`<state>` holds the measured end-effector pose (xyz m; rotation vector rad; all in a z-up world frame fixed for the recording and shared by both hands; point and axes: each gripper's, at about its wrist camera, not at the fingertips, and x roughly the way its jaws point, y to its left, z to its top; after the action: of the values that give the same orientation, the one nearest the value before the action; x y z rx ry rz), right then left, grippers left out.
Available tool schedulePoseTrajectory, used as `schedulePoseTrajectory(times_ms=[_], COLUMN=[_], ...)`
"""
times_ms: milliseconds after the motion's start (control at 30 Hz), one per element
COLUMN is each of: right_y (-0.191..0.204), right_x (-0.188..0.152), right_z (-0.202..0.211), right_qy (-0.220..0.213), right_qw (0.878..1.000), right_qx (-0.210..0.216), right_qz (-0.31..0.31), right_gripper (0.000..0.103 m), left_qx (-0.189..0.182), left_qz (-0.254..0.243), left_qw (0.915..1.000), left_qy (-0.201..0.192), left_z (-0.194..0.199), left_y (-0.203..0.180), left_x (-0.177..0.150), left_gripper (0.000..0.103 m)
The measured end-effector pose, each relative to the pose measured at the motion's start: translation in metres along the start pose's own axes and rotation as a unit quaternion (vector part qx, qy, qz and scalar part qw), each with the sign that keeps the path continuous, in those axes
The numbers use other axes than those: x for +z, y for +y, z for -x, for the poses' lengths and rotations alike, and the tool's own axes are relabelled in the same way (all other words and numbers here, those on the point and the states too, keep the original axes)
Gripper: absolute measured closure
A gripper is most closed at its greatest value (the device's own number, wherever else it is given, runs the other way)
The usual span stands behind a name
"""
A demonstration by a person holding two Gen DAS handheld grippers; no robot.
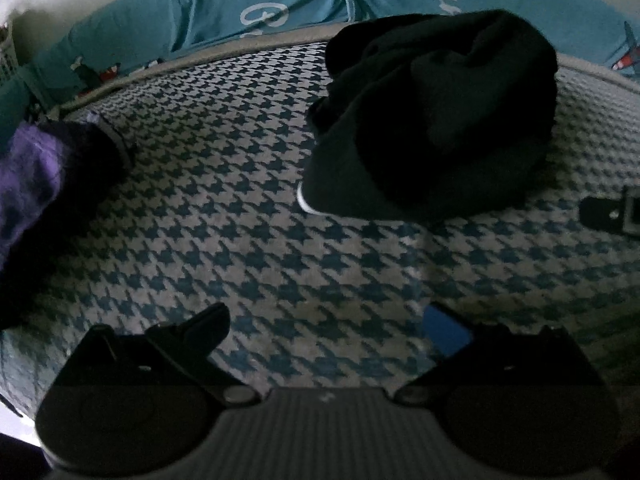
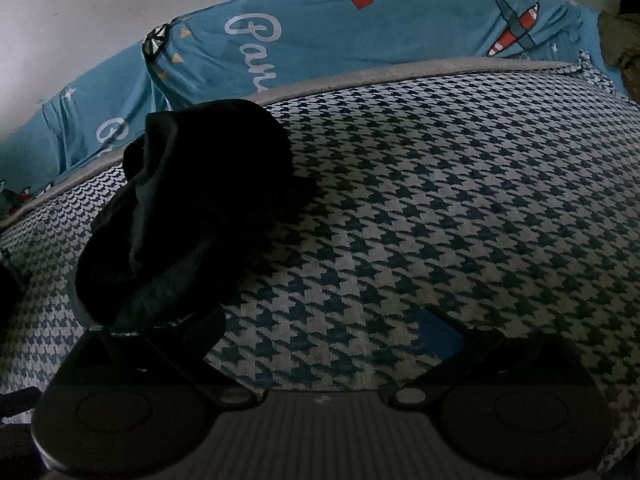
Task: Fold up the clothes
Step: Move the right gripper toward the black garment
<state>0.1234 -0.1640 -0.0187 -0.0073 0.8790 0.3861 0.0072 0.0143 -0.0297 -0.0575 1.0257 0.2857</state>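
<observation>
A crumpled black garment [image 1: 432, 120] lies bunched in a mound on the houndstooth blanket [image 1: 240, 220], toward one o'clock in the left wrist view and toward ten o'clock in the right wrist view [image 2: 192, 216], which puts it between the two tools. The left gripper [image 1: 328, 328] hangs low over bare blanket with its fingers spread wide and nothing between them; the garment's near hem, edged with a pale trim, sits ahead of it and apart. The right gripper [image 2: 324, 328] is likewise spread and empty, though its left finger [image 2: 188, 332] sits just beside the garment's lower edge, possibly touching; the dim light does not settle that. The wide stance on both sides suits a reach for two separate points of cloth, so the heap can be drawn out flat before any fold. At nine o'clock in the left view a purple and black garment [image 1: 44, 184] waits at the blanket's edge. Behind, at twelve o'clock, a teal printed sheet [image 2: 360, 32] covers the bedding. Folding looks not yet begun.
</observation>
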Motion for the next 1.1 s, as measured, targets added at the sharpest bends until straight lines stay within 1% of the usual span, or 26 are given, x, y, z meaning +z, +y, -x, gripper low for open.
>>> schedulePoseTrajectory(times_ms=[100, 300, 433, 667, 1100], right_y=[0.003, 0.005, 0.007, 0.013, 0.018], right_x=[-0.001, -0.001, -0.002, -0.002, -0.003], right_z=[0.0, -0.001, -0.003, -0.003, -0.008], right_qy=[-0.002, 0.0, 0.009, 0.004, 0.013], right_qw=[1.0, 1.0, 1.0, 0.999, 0.999], right_qx=[-0.004, -0.003, -0.001, -0.003, 0.006], right_qz=[0.012, 0.02, 0.026, 0.039, 0.049], right_gripper=[0.0, 0.0, 0.0, 0.0, 0.0], left_qx=[0.002, -0.007, -0.013, -0.021, -0.035], left_qz=[-0.003, -0.005, -0.006, -0.005, -0.001], left_qw=[1.0, 1.0, 0.9999, 0.9997, 0.999], left_qy=[-0.001, 0.0, 0.007, 0.016, 0.027], left_z=[0.002, 0.006, 0.006, 0.007, 0.009], left_y=[-0.002, -0.006, -0.007, -0.009, -0.01], left_x=[-0.001, -0.001, -0.003, -0.006, -0.008], left_gripper=[0.0, 0.0, 0.0, 0.0, 0.0])
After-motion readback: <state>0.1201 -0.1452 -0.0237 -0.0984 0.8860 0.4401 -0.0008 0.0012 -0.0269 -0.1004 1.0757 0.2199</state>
